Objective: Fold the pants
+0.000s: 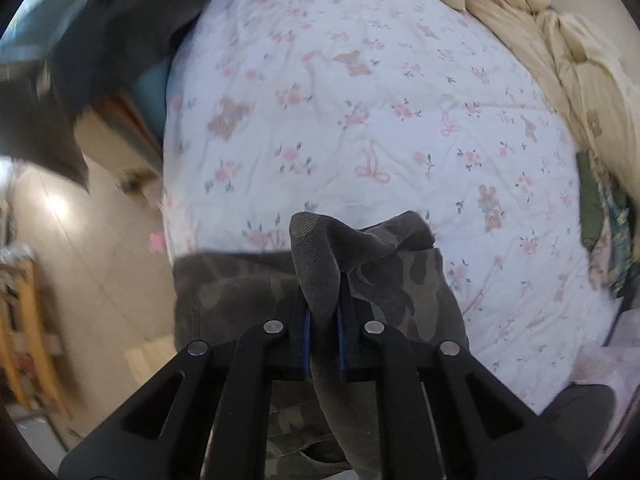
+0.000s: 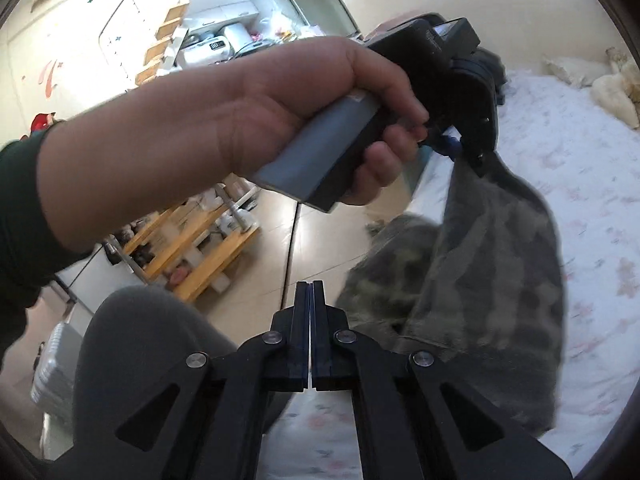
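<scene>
The camouflage pants [image 1: 392, 280] hang from my left gripper [image 1: 323, 308], which is shut on a bunched fold of the fabric above the floral bed sheet [image 1: 360, 120]. In the right wrist view the pants [image 2: 492, 264] dangle from the left gripper [image 2: 472, 152], held up by a hand beside the bed's edge. My right gripper [image 2: 311, 292] is shut with nothing between its fingers, just left of the hanging pants.
A beige duvet [image 1: 560, 40] is heaped at the bed's far right. Dark clothing [image 1: 100, 40] lies at the bed's upper left. A tiled floor [image 2: 280, 248] and a wooden rack [image 2: 200, 248] lie beside the bed. A grey-clad leg [image 2: 152, 360] is below.
</scene>
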Action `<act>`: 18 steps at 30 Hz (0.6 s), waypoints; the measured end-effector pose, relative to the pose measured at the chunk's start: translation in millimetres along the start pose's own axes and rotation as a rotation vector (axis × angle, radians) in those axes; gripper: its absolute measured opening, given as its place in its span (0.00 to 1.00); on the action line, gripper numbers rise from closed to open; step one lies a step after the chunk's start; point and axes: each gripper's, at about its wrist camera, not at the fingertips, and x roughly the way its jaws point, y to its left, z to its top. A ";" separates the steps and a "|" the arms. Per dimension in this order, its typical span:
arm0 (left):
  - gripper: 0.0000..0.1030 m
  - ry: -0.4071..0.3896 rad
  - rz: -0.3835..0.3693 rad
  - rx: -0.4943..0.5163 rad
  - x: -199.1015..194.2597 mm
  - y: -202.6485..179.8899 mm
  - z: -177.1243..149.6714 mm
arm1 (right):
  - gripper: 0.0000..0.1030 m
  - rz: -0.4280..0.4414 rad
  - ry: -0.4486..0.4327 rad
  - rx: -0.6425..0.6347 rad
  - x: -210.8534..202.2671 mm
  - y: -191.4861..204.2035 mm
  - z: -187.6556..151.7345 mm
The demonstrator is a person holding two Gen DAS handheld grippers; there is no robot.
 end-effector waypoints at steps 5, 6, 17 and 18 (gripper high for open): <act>0.07 0.002 -0.076 -0.051 11.2 14.4 2.4 | 0.39 -0.213 -0.045 0.043 -27.8 -9.2 -33.6; 0.07 0.003 -0.084 -0.053 12.5 13.8 4.2 | 0.62 -0.258 -0.042 0.036 -32.7 -12.6 -40.5; 0.07 0.051 -0.078 -0.028 10.4 -5.5 26.3 | 0.73 -0.583 0.105 -0.448 49.2 18.7 -79.6; 0.07 0.065 -0.092 -0.036 10.3 -7.4 29.6 | 0.73 -0.586 0.108 -0.465 54.4 14.9 -80.0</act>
